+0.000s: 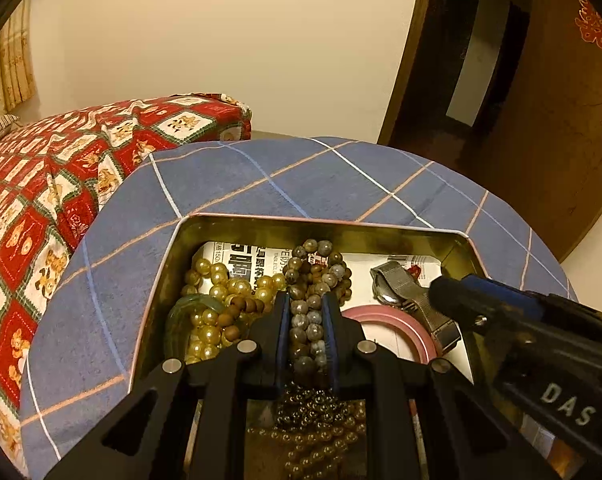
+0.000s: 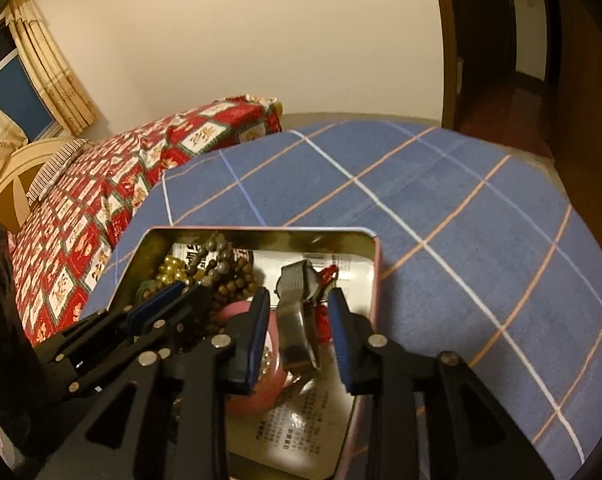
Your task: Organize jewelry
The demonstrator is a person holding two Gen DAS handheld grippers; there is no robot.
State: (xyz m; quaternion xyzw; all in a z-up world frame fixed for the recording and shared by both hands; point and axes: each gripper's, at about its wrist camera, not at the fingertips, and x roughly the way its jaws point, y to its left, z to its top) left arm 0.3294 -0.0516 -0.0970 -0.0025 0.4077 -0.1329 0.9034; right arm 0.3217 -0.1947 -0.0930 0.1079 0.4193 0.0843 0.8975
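Inside an open metal tin [image 1: 457, 240] lined with newsprint, set on a blue checked cloth [image 1: 301, 176], the left gripper [image 1: 307, 316] has its fingers drawn narrow around a strand of grey stone beads [image 1: 305, 320], which runs from between the pads up toward 12 o'clock, where it tangles with brown wooden beads [image 1: 237, 308]. Gold pearl beads [image 1: 217, 280] are heaped at 9 o'clock of the grip, a pink bangle [image 1: 405, 324] lies at 3 o'clock, and a grey-strapped watch [image 1: 401, 284] sits at about 2 o'clock. The right gripper [image 2: 301, 336] hangs over the watch [image 2: 297, 304] with its fingers spread wide, the strap between them but seemingly untouched. Judged from this, the step in hand is drawing the grey strand free of the pile. Doing it well likely means lifting slowly and straight up, so the wooden and pearl strands slip off rather than ride along; the right gripper could pin the tin or the snagged loops at 11 o'clock in its own view. A quick pull risks dragging the whole tangle out.
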